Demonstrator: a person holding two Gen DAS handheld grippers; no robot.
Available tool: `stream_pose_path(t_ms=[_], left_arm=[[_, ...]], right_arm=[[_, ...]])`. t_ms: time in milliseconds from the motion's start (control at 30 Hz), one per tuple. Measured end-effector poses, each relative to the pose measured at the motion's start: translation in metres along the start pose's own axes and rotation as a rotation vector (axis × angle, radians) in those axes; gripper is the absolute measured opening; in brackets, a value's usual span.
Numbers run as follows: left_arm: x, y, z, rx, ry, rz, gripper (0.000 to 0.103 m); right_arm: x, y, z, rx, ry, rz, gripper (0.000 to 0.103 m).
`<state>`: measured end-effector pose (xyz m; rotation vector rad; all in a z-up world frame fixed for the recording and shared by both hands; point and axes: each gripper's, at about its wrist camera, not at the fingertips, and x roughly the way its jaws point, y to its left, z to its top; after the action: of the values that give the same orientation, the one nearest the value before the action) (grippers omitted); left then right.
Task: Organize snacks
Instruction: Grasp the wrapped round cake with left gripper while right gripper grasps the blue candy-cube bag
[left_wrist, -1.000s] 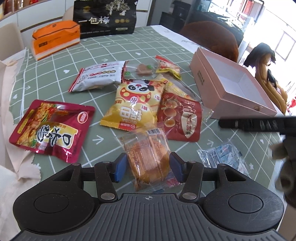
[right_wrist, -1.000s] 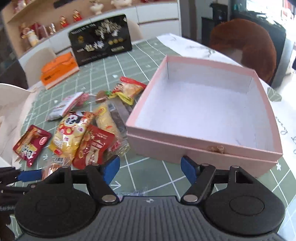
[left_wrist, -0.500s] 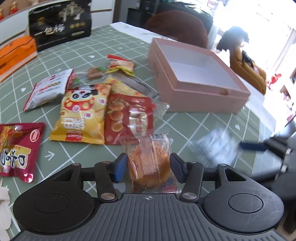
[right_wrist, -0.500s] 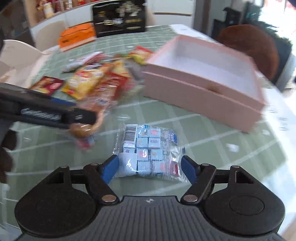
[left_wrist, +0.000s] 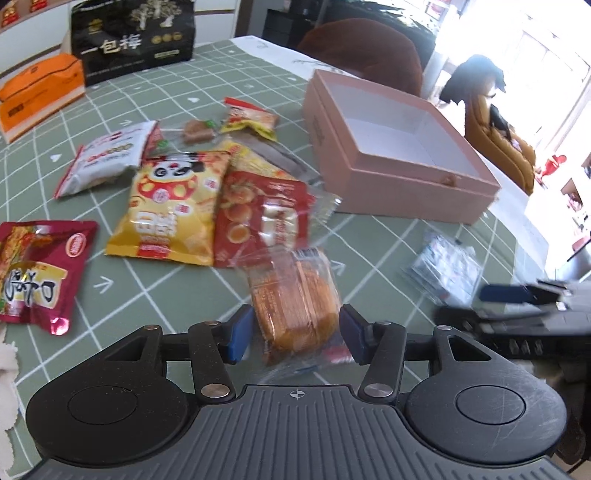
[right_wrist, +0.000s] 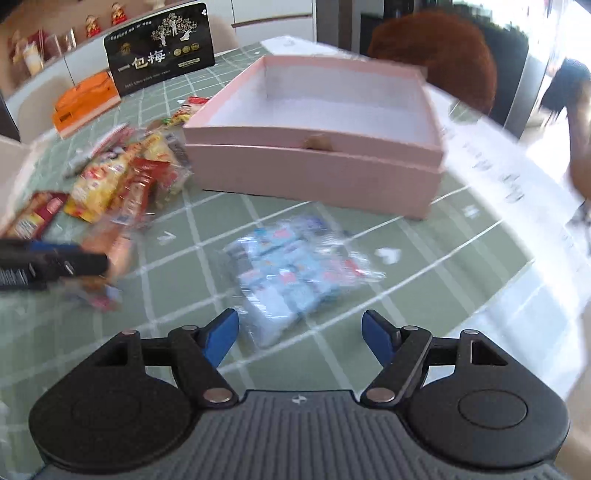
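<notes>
Orange cake packet (left_wrist: 295, 302) between left fingers (left_wrist: 240, 334), untouched.

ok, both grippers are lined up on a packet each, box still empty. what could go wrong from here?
1. The orange cake packet sits between the left gripper pads with a gap each side, and its slick crinkly wrapper may slip as they close.
2. The right gripper jaws are opening over the blue candy bag, which lies flat; the pads may pinch only film.
3. Both packets head for the pink box; the grippers could collide.
</notes>
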<state>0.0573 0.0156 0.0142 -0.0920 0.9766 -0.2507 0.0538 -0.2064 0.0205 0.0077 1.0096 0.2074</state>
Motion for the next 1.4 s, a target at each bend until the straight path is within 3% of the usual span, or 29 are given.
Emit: stream_pose_path(t_ms=[100, 233, 400, 500, 667, 900, 967, 1000, 1033, 1100, 1233, 1400], left_arm=[[0.003, -0.006, -0.002, 0.013, 0.004, 0.019, 0.057], [0.002, -0.010, 0.002, -0.015, -0.007, 0.039, 0.057], [0.010, -0.021, 0.013, 0.006, -0.021, 0.076, 0.057], [0.019, -0.026, 0.015, 0.033, 0.004, 0.097, 0.060], [0.024, -0.031, 0.009, 0.049, 0.027, 0.069, 0.062], [0.023, -0.035, 0.000, 0.103, -0.001, 0.071, 0.063], [0.024, -0.038, -0.001, 0.121, 0.002, 0.078, 0.064], [0.024, -0.038, -0.001, 0.128, 0.004, 0.079, 0.064], [0.024, -0.039, -0.001, 0.133, 0.004, 0.080, 0.064], [0.025, -0.038, 0.000, 0.141, 0.001, 0.078, 0.064], [0.021, -0.038, -0.001, 0.149, -0.023, 0.064, 0.059], [-0.018, -0.045, 0.024, 0.152, -0.189, -0.031, 0.057]], right_arm=[[0.008, 0.007, 0.010, 0.062, -0.005, 0.018, 0.083], [0.025, 0.012, 0.027, 0.115, -0.021, -0.026, 0.093], [0.043, 0.019, 0.040, 0.102, -0.037, -0.100, 0.095], [0.042, 0.018, 0.033, 0.047, -0.053, -0.122, 0.094], [0.028, 0.000, 0.017, 0.028, -0.068, -0.111, 0.094], [0.017, -0.022, 0.003, 0.049, -0.099, -0.114, 0.094], [0.018, -0.022, 0.005, 0.047, -0.099, -0.123, 0.091], [0.018, -0.020, 0.007, 0.033, -0.100, -0.121, 0.084], [0.018, -0.017, 0.009, 0.016, -0.102, -0.111, 0.070], [0.015, -0.010, 0.014, -0.019, -0.087, -0.097, 0.061], [0.003, -0.012, 0.015, 0.011, -0.055, -0.021, 0.059], [-0.035, -0.027, 0.010, 0.044, -0.097, 0.023, 0.059]])
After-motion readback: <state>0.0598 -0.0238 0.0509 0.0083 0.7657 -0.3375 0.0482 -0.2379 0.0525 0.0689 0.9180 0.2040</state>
